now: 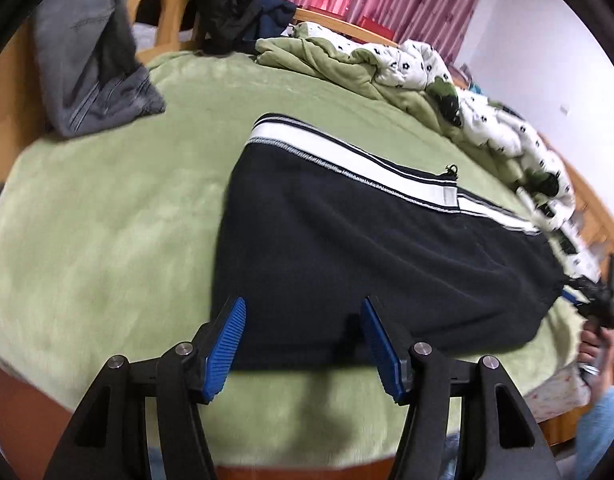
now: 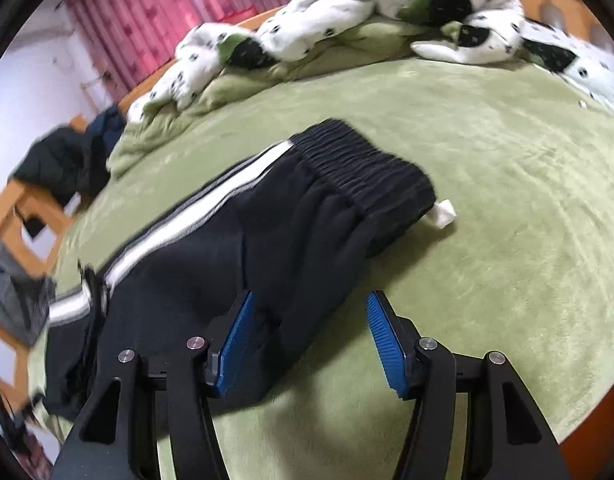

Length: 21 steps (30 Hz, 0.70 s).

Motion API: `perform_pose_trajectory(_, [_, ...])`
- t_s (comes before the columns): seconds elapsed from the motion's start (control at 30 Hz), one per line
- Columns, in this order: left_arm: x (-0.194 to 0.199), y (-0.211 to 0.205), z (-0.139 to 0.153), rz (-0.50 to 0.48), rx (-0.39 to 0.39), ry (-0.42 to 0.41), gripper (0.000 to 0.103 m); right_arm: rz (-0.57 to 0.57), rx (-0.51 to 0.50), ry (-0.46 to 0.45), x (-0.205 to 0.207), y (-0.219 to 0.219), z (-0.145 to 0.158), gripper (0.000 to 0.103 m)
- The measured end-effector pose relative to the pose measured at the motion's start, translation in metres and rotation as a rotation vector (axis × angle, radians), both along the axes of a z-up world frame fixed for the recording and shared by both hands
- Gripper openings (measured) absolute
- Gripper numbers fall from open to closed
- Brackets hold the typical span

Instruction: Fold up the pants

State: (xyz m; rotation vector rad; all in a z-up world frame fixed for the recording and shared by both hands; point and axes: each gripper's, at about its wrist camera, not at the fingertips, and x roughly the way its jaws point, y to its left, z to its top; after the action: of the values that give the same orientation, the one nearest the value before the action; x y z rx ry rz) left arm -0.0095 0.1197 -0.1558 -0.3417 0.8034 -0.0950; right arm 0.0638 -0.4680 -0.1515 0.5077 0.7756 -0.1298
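Observation:
Black pants (image 1: 347, 240) with a white side stripe (image 1: 347, 160) lie folded flat on a green blanket (image 1: 107, 220). My left gripper (image 1: 303, 304) hangs open over their near edge, its blue pads either side of the cloth and not pressing it. My right gripper (image 2: 310, 296) is open too, near the waist end. Its left pad sits over the black fabric and its right pad over bare blanket. The ribbed waistband (image 2: 367, 168) and a white tag (image 2: 443, 212) lie beyond it. At the right edge of the left wrist view, a hand holds the right gripper (image 1: 591, 300).
A crumpled white and green duvet (image 1: 447, 80) is heaped along the far side of the bed. Grey clothing (image 1: 91, 60) and dark garments (image 1: 227, 0) hang on a wooden frame at the far left. Pink curtains (image 2: 127, 20) cover the back wall.

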Motion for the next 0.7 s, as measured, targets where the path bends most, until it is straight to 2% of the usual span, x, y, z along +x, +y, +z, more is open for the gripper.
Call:
perform_pose_trajectory(0.1, [-0.018,0.015,-0.013,0.044,-0.082,-0.007,0.058,-0.036,0.079,-0.019,0.02,-0.012,-0.009,0.062])
perform_pose_trajectory(0.2, [-0.029,0.031,-0.033,0.08,-0.266,0.008,0.058,-0.092,0.147,-0.022,0.047,-0.024,-0.022,0.069])
perform_pose_trajectory(0.23, [-0.031,0.034,-0.037,0.092,-0.299,0.005,0.058,-0.117,0.154,-0.032,0.054,-0.027,-0.024,0.067])
perform_pose_trajectory(0.3, [-0.031,0.038,-0.043,0.121,-0.348,-0.004,0.058,-0.145,0.1,-0.039,0.067,-0.029,-0.021,0.051])
perform_pose_trajectory(0.4, [-0.025,0.041,-0.05,0.139,-0.43,-0.013,0.061,-0.123,0.052,-0.09,0.076,-0.027,-0.006,0.05])
perform_pose_trajectory(0.47, [-0.019,0.043,-0.058,0.151,-0.509,-0.021,0.063,-0.121,0.036,-0.052,0.078,-0.024,-0.008,0.053])
perform_pose_trajectory(0.57, [-0.013,0.045,-0.064,0.18,-0.551,-0.039,0.064,-0.064,0.01,-0.003,0.069,-0.026,-0.019,0.059])
perform_pose_trajectory(0.7, [-0.002,0.041,-0.062,0.205,-0.53,-0.028,0.062,-0.048,0.012,-0.018,0.025,-0.027,-0.024,0.06])
